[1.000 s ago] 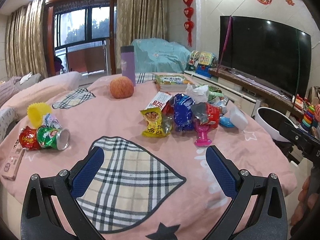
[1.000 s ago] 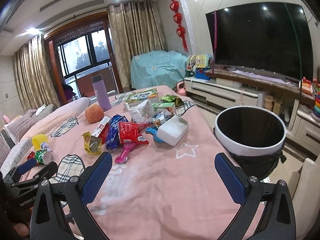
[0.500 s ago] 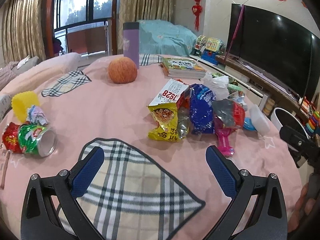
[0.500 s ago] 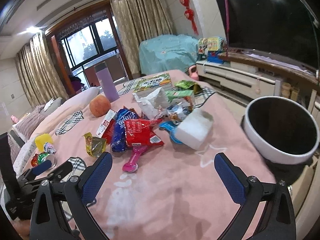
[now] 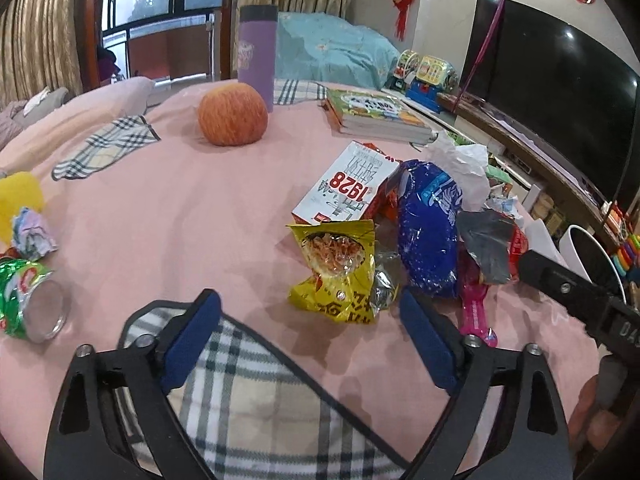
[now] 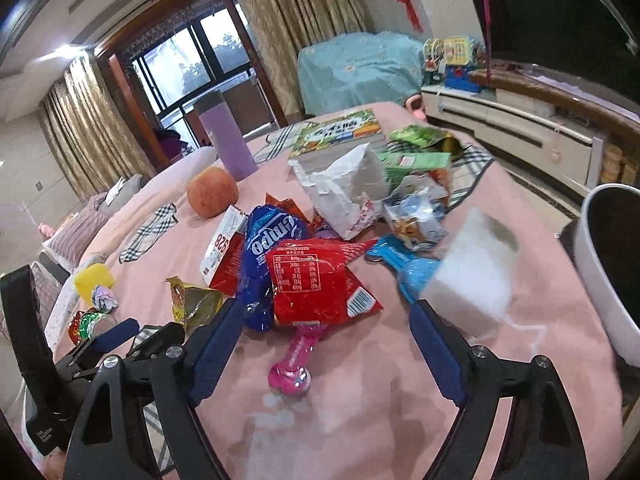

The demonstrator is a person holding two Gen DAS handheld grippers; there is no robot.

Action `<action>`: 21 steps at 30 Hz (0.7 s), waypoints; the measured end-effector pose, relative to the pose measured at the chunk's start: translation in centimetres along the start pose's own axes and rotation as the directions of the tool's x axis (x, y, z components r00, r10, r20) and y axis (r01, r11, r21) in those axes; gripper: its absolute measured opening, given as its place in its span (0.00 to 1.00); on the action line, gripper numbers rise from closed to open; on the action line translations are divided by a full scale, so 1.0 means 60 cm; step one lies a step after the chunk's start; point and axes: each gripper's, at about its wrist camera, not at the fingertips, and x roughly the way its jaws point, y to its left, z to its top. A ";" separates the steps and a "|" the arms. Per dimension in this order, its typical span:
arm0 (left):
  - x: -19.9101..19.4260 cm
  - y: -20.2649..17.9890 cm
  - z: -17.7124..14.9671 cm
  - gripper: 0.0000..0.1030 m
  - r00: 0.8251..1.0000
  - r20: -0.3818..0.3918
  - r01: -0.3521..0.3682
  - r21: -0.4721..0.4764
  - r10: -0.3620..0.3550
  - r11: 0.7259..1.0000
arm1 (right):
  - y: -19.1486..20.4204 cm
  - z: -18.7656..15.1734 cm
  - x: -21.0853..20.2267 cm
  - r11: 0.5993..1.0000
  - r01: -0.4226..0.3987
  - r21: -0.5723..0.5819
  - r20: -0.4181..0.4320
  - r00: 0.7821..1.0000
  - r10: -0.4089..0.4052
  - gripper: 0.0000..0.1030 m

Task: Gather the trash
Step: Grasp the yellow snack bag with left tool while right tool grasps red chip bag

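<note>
A pile of wrappers lies on the pink tablecloth (image 5: 180, 216). My left gripper (image 5: 308, 312) is open and empty, just short of a yellow snack bag (image 5: 334, 268). Behind it lie a white "1928" box (image 5: 348, 186) and a blue bag (image 5: 428, 232). My right gripper (image 6: 324, 320) is open and empty, its fingers on either side of a red snack bag (image 6: 316, 280) and above a pink wrapper (image 6: 298, 360). The blue bag (image 6: 262, 252), a white block (image 6: 472, 276) and a crumpled white bag (image 6: 344, 190) lie around it. The white bin (image 6: 608, 276) stands at the right.
An apple (image 5: 233, 114), a purple flask (image 5: 257, 50) and a book stack (image 5: 376, 116) sit at the back. A crushed green can (image 5: 28, 300), a yellow cup (image 5: 20, 196) and crumpled paper (image 5: 32, 232) lie at the left. A TV (image 5: 556, 116) stands at the right.
Both grippers have moved forward and down toward the pile of wrappers. The left now nears the yellow bag, the right now straddles the red bag. Both stayed open.
</note>
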 end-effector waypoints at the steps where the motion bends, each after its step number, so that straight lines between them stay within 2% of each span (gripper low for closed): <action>1: 0.005 -0.002 0.001 0.79 1.000 -0.006 0.001 0.005 -0.001 1.000 | -0.001 0.001 0.007 1.000 -0.002 0.002 -0.009 1.000 0.002 0.79; 3: 0.014 -0.006 0.001 0.68 1.000 -0.021 0.005 0.014 -0.005 1.000 | -0.003 0.004 0.021 1.000 -0.004 0.010 -0.027 1.000 0.004 0.70; 5: 0.020 -0.008 -0.002 0.48 0.999 -0.038 0.013 0.019 -0.012 1.000 | -0.008 0.002 0.031 1.000 -0.008 0.019 -0.043 0.999 0.009 0.53; 6: 0.022 -0.008 -0.003 0.43 0.999 -0.044 0.018 0.018 -0.017 1.000 | -0.011 0.001 0.034 1.000 -0.007 0.021 -0.048 0.999 0.008 0.49; 7: 0.023 -0.008 -0.003 0.31 0.999 -0.047 0.025 0.015 -0.024 1.000 | -0.013 -0.001 0.034 1.000 -0.002 0.022 -0.051 0.999 0.004 0.41; 8: 0.021 -0.008 -0.004 0.27 0.999 -0.044 0.024 0.013 -0.023 1.000 | -0.014 -0.002 0.034 1.000 -0.001 0.023 -0.051 0.999 0.002 0.33; 10: 0.013 -0.009 -0.007 0.25 0.999 -0.028 0.023 0.014 -0.023 1.000 | -0.017 -0.006 0.030 1.000 0.001 0.027 -0.048 0.999 0.001 0.29; 12: 0.006 -0.008 -0.007 0.18 1.000 -0.018 0.020 0.017 -0.019 1.000 | -0.019 -0.009 0.023 1.000 0.002 0.024 -0.040 0.999 -0.001 0.27; 21: -0.046 -0.041 -0.013 0.18 0.997 0.025 0.065 0.046 -0.066 0.997 | -0.026 -0.013 -0.033 1.000 -0.003 0.021 0.011 1.000 0.003 0.26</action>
